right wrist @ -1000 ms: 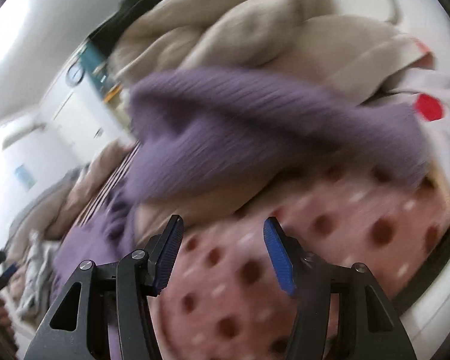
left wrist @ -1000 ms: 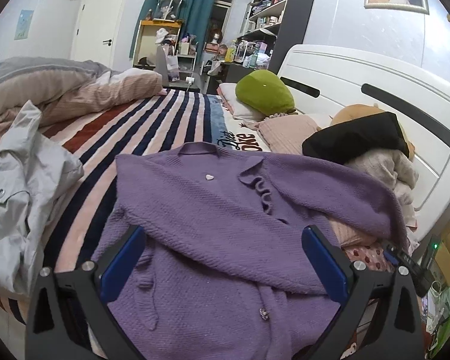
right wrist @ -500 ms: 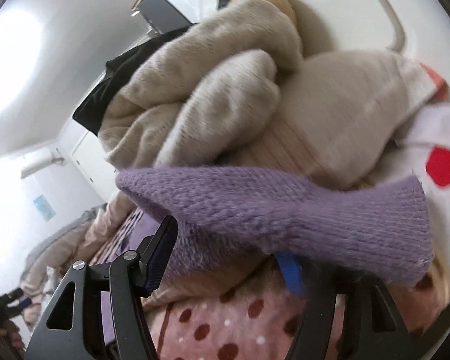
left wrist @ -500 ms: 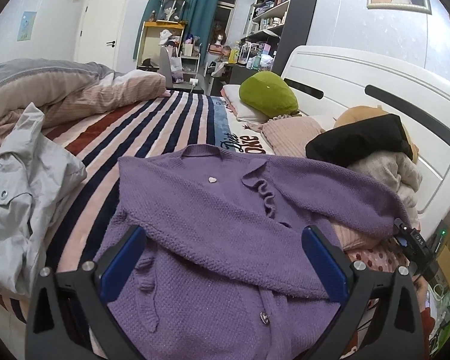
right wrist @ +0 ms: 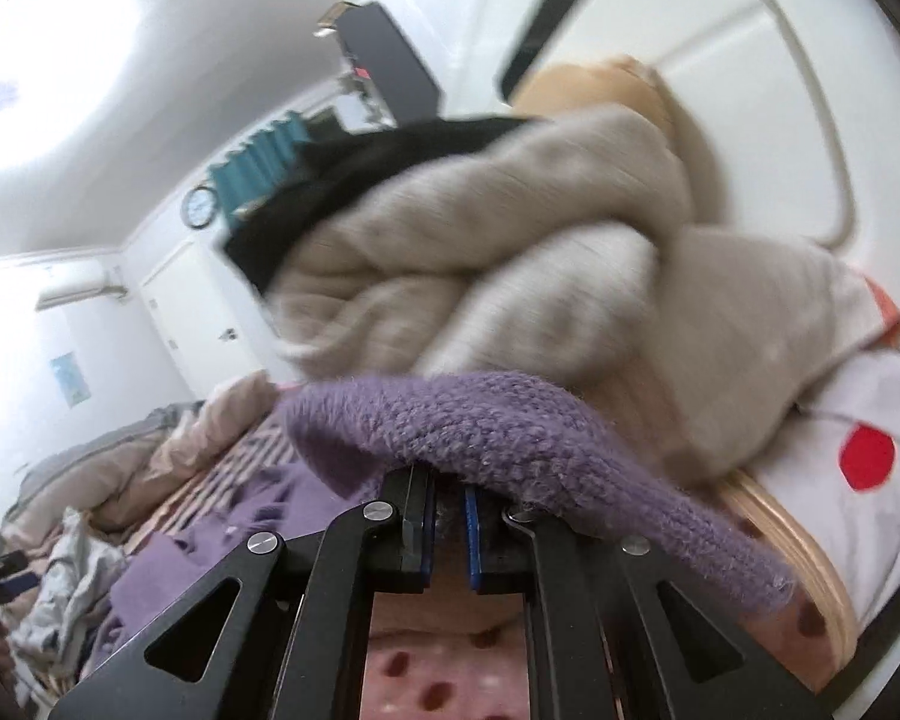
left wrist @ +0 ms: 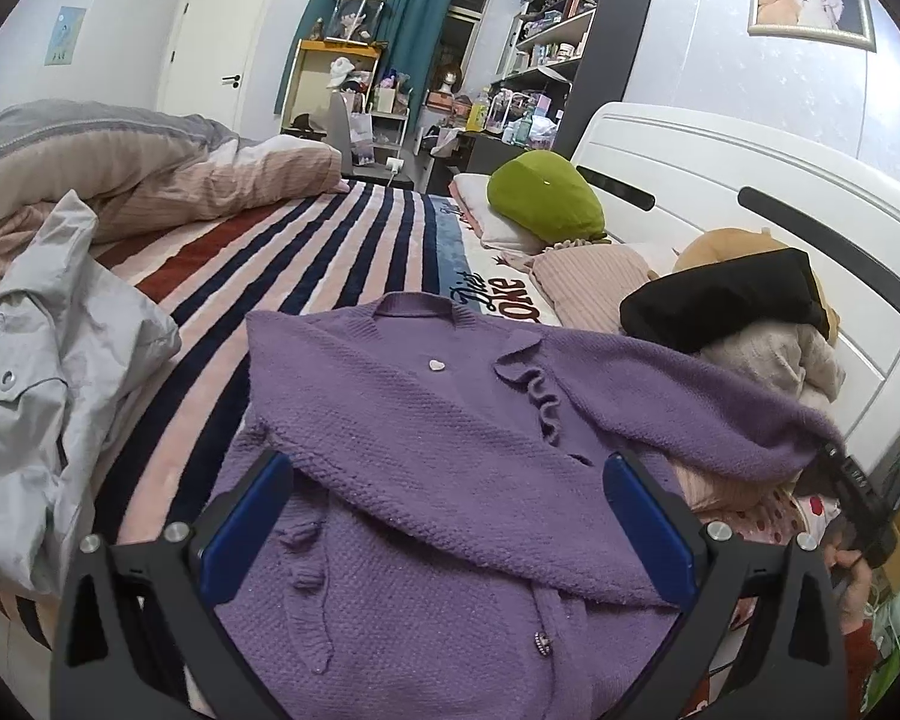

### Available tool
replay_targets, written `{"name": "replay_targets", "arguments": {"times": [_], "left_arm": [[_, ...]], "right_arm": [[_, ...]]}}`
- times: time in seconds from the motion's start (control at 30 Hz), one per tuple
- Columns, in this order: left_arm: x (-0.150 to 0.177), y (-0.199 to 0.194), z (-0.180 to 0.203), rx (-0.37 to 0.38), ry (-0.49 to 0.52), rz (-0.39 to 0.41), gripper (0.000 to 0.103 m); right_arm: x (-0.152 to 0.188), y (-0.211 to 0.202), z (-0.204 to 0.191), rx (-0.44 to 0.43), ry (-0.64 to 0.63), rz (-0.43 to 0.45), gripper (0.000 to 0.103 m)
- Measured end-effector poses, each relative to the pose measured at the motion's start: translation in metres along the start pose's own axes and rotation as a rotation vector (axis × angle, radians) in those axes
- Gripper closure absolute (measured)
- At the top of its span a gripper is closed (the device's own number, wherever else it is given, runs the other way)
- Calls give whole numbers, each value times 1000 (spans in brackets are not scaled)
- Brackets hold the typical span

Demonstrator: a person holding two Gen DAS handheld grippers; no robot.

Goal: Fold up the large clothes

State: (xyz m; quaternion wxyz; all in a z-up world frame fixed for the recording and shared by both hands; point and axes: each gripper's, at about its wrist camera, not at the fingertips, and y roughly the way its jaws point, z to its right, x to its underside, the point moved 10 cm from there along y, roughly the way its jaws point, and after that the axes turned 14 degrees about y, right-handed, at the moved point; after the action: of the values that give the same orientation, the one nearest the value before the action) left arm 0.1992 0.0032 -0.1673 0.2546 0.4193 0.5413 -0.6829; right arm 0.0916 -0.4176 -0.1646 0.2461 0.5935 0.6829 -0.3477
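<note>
1. Here, a purple cardigan (left wrist: 450,456) spread flat across the striped bed (left wrist: 306,252), collar toward the far end, one sleeve already folded over the chest.
2. Other sleeve (right wrist: 510,438) stretched out to the headboard (left wrist: 750,180) side of the bed, draped over a pink dotted pillow (right wrist: 438,672) beside a pile of beige clothes (right wrist: 510,276).
3. Right gripper (right wrist: 448,531): jaws pinched right down on the cuff end of that sleeve, knit bunched over their tips.
4. Left gripper (left wrist: 444,534): jaws wide apart, poised over the lower front of the cardigan, holding nothing.
5. Likely step: carrying the cuff across the chest to match the first sleeve.
6. Risk: only a thin bite of loose knit in the grip, so a quick pull could slip it free and drop the sleeve short.
7. Risk: nothing pinning the body, so dragging the sleeve could pull the whole cardigan toward the headboard side and undo the fold already made.
8. Risk: fuzzy cuff catching on the beige clothes and hauling them along.
</note>
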Motion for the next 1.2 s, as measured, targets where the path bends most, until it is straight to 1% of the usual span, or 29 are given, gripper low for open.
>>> {"name": "replay_targets", "arguments": {"times": [0.07, 0.1, 0.13, 0.23, 0.3, 0.37, 0.43, 0.5, 0.57, 0.6, 0.67, 0.73, 0.77, 0.8, 0.83, 0.87, 0.9, 0.93, 0.97, 1.07, 1.1, 1.13, 1.2], "left_arm": [[-1, -1, -4, -1, -5, 6, 1], [-1, -3, -6, -2, -10, 11, 1], [-1, -4, -8, -3, -15, 14, 1], [1, -9, -19, -14, -30, 22, 1], [4, -13, -26, -24, -35, 25, 1], [7, -19, -35, -34, -45, 31, 1], [10, -23, -44, -41, -58, 35, 1], [15, -30, -57, -50, -73, 38, 1], [20, -37, -70, -57, -86, 45, 1], [22, -39, -74, -56, -90, 46, 1], [27, -43, -83, -45, -101, 45, 1], [33, -45, -89, -28, -99, 35, 1], [37, -45, -90, -24, -94, 32, 1], [39, -45, -91, -19, -89, 28, 1], [42, -44, -91, -8, -83, 23, 1], [44, -42, -90, 0, -81, 20, 1], [46, -39, -87, 16, -80, 14, 1], [46, -35, -85, 33, -80, 11, 1], [47, -31, -80, 54, -79, 7, 1], [52, -16, -65, 100, -69, -17, 1], [54, -10, -61, 114, -66, -26, 1], [57, -2, -55, 134, -64, -41, 1], [63, 12, -44, 168, -71, -62, 1]], "right_arm": [[-5, -24, -14, -53, -30, 0, 101], [-4, -24, -29, -75, -52, -1, 101], [2, -15, -62, -109, -82, -8, 101], [18, -16, -120, -223, -150, -45, 101], [34, -13, -154, -289, -184, -80, 101], [57, -9, -193, -365, -220, -133, 101], [90, 0, -227, -416, -265, -201, 101], [127, 10, -249, -433, -313, -274, 101], [174, 27, -266, -429, -360, -383, 101], [203, 37, -270, -418, -383, -453, 101], [249, 53, -271, -378, -431, -554, 100], [295, 65, -268, -328, -469, -662, 97], [309, 68, -263, -317, -470, -705, 97], [321, 70, -261, -307, -470, -738, 95], [331, 71, -259, -299, -474, -768, 84], [338, 69, -257, -306, -474, -796, 78], [344, 64, -256, -323, -467, -815, 67], [345, 56, -257, -349, -464, -835, 62], [340, 48, -258, -367, -476, -839, 62], [319, 20, -258, -395, -515, -791, 59], [304, 15, -255, -399, -503, -760, 55], [295, 17, -259, -396, -489, -740, 50], [261, 12, -247, -383, -436, -681, 46]]}}
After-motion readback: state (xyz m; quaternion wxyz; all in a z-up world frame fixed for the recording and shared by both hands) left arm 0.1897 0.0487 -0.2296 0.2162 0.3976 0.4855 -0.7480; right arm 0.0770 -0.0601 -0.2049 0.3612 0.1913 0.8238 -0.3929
